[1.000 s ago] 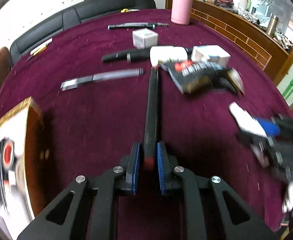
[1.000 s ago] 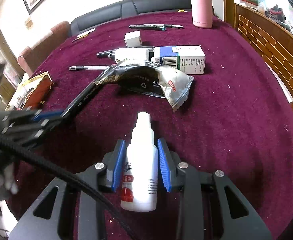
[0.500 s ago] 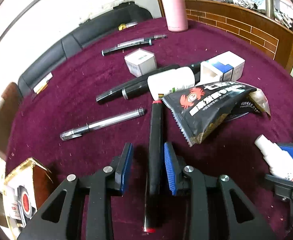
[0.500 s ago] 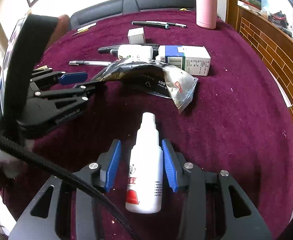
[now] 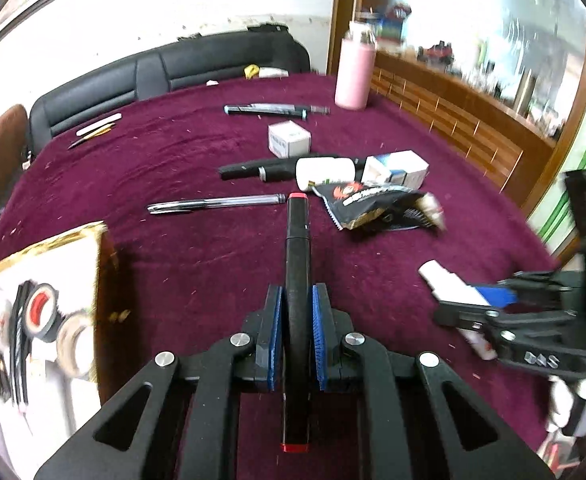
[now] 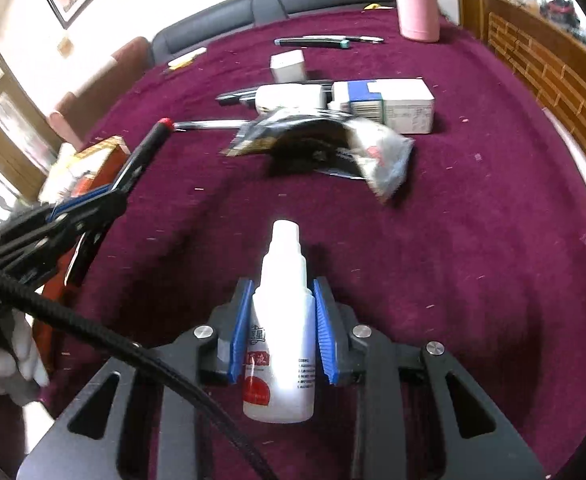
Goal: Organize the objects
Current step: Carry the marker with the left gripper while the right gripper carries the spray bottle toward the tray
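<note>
A black marker with red ends [image 5: 297, 232] sticks out forward from my left gripper [image 5: 297, 300], whose blue pads have closed onto its barrel; it hangs above the maroon cloth. The right wrist view shows the same marker [image 6: 145, 152] and left gripper [image 6: 93, 200] at the left. My right gripper [image 6: 283, 292] has its jaws closing on a white squeeze bottle with a red label [image 6: 281, 360], both pads touching its sides. From the left wrist view, the right gripper [image 5: 489, 300] and bottle [image 5: 449, 284] sit low at the right.
An open box [image 5: 41, 280] with tape rolls stands at the left. Ahead lie a black snack bag [image 5: 377, 204], a clear pen [image 5: 221, 202], a black pen [image 5: 253, 170], a white bottle [image 5: 325, 168], a blue-white carton [image 5: 397, 168] and a small white box [image 5: 289, 138]. A pink flask [image 5: 355, 76] stands far back.
Half a second ago the left jaws stood open around the marker; now they are shut on it and it is raised. The right jaws widened, then narrowed on the bottle.
</note>
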Demonstrator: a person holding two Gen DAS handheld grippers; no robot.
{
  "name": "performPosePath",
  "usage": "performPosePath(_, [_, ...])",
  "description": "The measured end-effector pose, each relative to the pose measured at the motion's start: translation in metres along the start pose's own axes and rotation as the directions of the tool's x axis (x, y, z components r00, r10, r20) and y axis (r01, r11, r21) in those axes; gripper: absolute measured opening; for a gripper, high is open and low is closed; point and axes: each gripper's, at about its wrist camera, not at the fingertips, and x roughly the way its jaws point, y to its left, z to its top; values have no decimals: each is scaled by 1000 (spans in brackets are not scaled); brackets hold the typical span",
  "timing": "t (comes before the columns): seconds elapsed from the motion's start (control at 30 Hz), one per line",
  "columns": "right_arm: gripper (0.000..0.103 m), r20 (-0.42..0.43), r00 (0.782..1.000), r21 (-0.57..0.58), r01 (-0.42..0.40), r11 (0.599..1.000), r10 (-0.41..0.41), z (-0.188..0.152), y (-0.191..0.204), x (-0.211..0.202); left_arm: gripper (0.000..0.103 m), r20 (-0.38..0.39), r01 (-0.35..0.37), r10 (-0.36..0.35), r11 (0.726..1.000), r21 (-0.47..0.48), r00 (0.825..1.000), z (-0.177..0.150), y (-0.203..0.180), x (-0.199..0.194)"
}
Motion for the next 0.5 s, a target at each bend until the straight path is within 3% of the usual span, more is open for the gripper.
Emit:
performPosePath(0.2, [28,-1,984,2,-178,984,178,5,29,-12,12,81,29,-20,993,-114,996,-19,38,-62])
performPosePath(0.37, [28,-43,940,-4,-339,941,338,18,75,-2,12,109,-64,88,976,-209,990,-42,86,-103])
performPosePath(0.5, [28,-89,907,-20,-415,909,412,28,117,16,12,70,-150,178,942,-299,981,-68,129,-112])
